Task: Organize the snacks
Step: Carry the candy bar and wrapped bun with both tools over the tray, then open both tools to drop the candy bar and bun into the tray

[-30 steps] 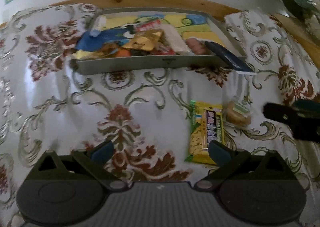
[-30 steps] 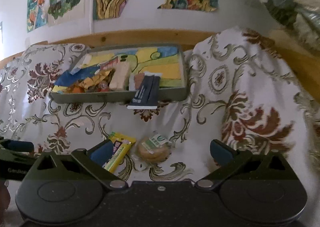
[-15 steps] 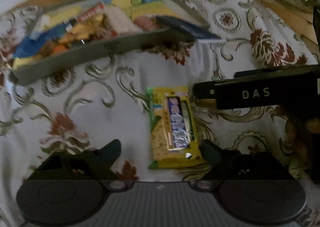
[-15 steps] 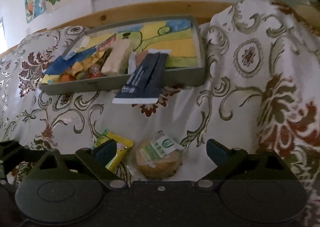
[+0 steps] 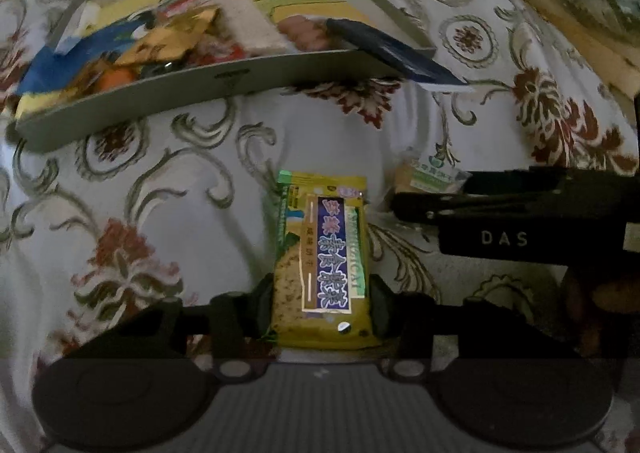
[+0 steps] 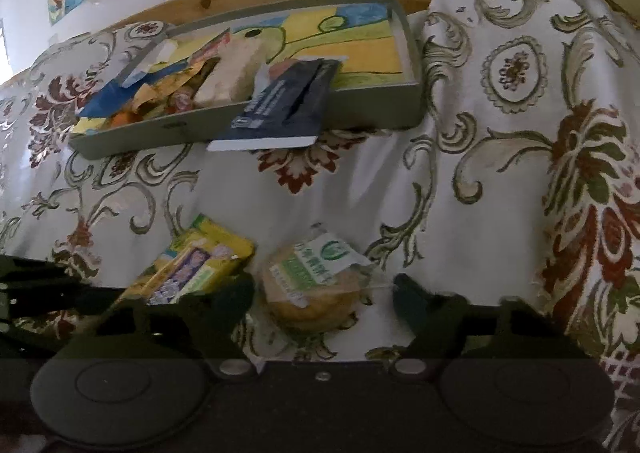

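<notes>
The yellow cracker packet lies flat on the patterned cloth, its near end between the closing fingers of the left gripper, which flank its edges; firm contact cannot be confirmed. The round cookie pack lies just beside it, between the closing, not yet touching fingers of the right gripper. Risks: slick film may slip out of an end-only pinch; the cookie may crack (loose wrapper); the adjacent grippers may collide; the dark sachet overhanging the tray wall may be knocked off during placement.
</notes>
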